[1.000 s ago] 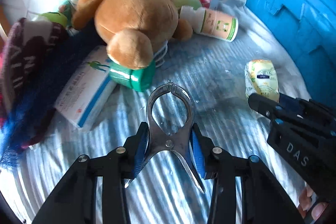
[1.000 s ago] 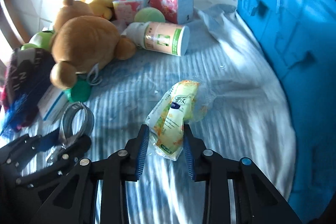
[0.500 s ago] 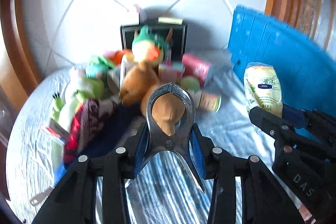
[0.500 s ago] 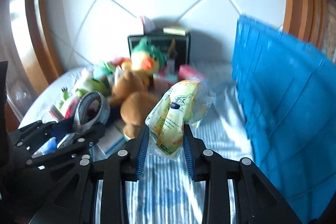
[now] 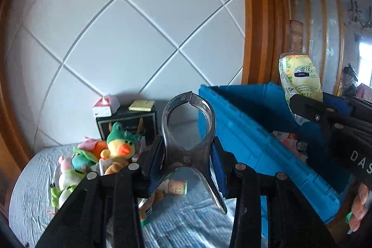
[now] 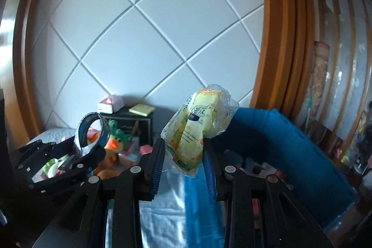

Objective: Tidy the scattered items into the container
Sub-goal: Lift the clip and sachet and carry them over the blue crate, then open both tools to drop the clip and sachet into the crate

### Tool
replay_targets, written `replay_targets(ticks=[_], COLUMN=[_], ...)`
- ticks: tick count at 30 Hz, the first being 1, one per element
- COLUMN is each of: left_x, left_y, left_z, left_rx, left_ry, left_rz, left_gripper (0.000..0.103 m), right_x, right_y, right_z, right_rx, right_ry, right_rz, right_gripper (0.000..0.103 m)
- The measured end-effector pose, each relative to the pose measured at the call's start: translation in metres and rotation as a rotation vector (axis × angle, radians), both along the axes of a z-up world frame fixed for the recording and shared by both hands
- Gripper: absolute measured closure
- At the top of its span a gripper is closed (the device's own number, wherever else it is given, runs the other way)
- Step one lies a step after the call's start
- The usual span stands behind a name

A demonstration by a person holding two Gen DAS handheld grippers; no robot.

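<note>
Right wrist: right hand-held gripper (image 6: 183, 160) pinches tissue pack (image 6: 194, 131); left (image 5: 188, 159) clamps clip (image 5: 189, 131).

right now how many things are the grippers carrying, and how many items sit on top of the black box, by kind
metal clamp, held in the left gripper: 1
yellow-green tissue packet, held in the right gripper: 1
white and pink box on the black box: 1
yellow notepad on it: 1
total: 4

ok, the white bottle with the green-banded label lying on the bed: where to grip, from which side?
Grip the bottle across its round body, from above, fingers straddling its width. It lies on its side on the striped sheet, so the ends face sideways. Both grippers are full now.
</note>
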State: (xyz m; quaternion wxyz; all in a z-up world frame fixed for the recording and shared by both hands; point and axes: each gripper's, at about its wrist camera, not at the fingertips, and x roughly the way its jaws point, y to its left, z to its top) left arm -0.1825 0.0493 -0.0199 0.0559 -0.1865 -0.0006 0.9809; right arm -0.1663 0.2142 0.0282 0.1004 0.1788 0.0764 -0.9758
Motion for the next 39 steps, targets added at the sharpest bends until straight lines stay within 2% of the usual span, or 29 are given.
replay_targets(ticks=[4,8,11,13,17,21,24,26,29,33,34,36,37,39], left_x=[-0.021,-0.049,-0.083,-0.111,-0.165,-0.198,-0.209,-0.212,-0.211,-0.216,-0.217,-0.216,-0.215,-0.215], left_y=[0.069,0.150,0.211,0.246,0.297,0.322,0.331,0.335,0.340,0.336,0.335,0.337,0.338,0.339], left_z=[0.030,0.050,0.055,0.047,0.001,-0.050,-0.078,-0.089,-0.098,-0.103,-0.103,-0.101,-0.100,-0.098], left_rx=[-0.006,-0.007,0.001,-0.014,-0.086,-0.126,-0.167,-0.184,-0.213,-0.211,-0.211,-0.219,-0.225,-0.232], left_ry=[0.029,0.010,-0.080,-0.172,-0.387,-0.567,-0.655,-0.702,-0.725,-0.762,-0.767,-0.764,-0.758,-0.745], left_rz=[-0.046,-0.060,-0.088,-0.090,-0.072,-0.050,-0.045,-0.054,-0.057,-0.055,-0.055,-0.059,-0.060,-0.063], left_gripper=[0.064,0.064,0.064,0.064,0.064,0.064,0.064,0.064,0.064,0.063,0.060,0.051,0.046,0.041], right_x=[-0.013,-0.046,-0.086,-0.119,-0.168,-0.206,-0.228,-0.239,-0.249,-0.256,-0.256,-0.256,-0.256,-0.257], right_y=[0.074,0.147,0.191,0.215,0.244,0.262,0.267,0.269,0.268,0.270,0.270,0.268,0.268,0.266], right_z=[0.025,0.030,0.022,0.008,-0.034,-0.085,-0.116,-0.130,-0.147,-0.163,-0.165,-0.166,-0.166,-0.166], right_rx=[0.035,0.072,0.105,0.136,0.179,0.221,0.266,0.256,0.317,0.299,0.300,0.302,0.300,0.291], right_ry=[0.053,0.061,0.000,-0.062,-0.216,-0.382,-0.496,-0.579,-0.630,-0.718,-0.725,-0.731,-0.731,-0.729], right_rz=[-0.058,-0.064,-0.037,-0.016,0.037,0.066,0.086,0.107,0.106,0.129,0.129,0.129,0.127,0.091], right_gripper=[0.072,0.072,0.071,0.071,0.071,0.071,0.071,0.071,0.069,0.068,0.067,0.057,0.055,0.053])
